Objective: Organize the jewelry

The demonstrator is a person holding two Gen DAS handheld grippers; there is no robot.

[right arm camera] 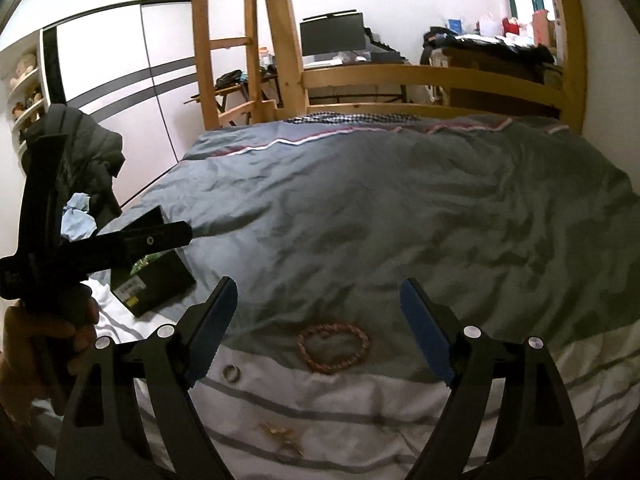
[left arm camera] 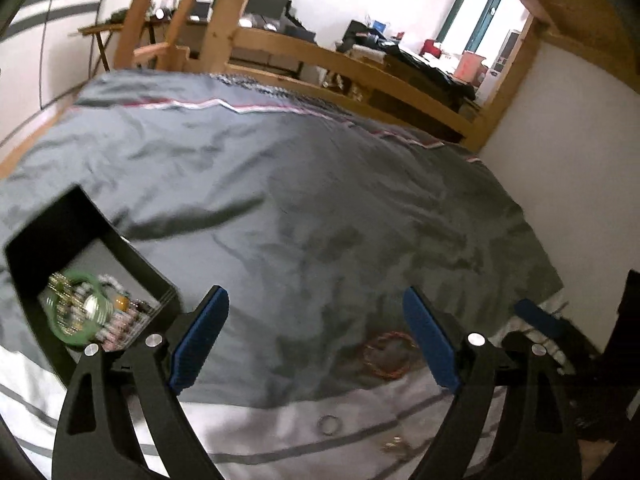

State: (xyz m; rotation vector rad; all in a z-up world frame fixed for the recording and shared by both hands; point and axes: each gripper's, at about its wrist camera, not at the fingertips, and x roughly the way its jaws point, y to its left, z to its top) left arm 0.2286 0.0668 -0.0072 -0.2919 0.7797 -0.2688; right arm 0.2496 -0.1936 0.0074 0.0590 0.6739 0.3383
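Both grippers, left gripper (left arm camera: 316, 336) and right gripper (right arm camera: 318, 326), gape empty; right should straddle the beaded bracelet (right arm camera: 333, 347) at lower centre, pinching one strand squarely.

Both tools (left arm camera: 316, 336) (right arm camera: 318, 330) hover, jaws wide, nothing held.

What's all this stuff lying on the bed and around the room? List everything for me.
box: one, black, open, left on the bed, holding beaded jewelry and a green bangle
bracelet: one, pinkish beads, on the grey cover near the white sheet
ring: one, silvery, on the white sheet
gold piece: one, small, blurred, nearest on the sheet
bed cover: one, grey
bed frame: one, wooden, with ladder
monitor: one, black, on the desk
left gripper: black, blue pads, open, empty
right gripper: same, open, empty
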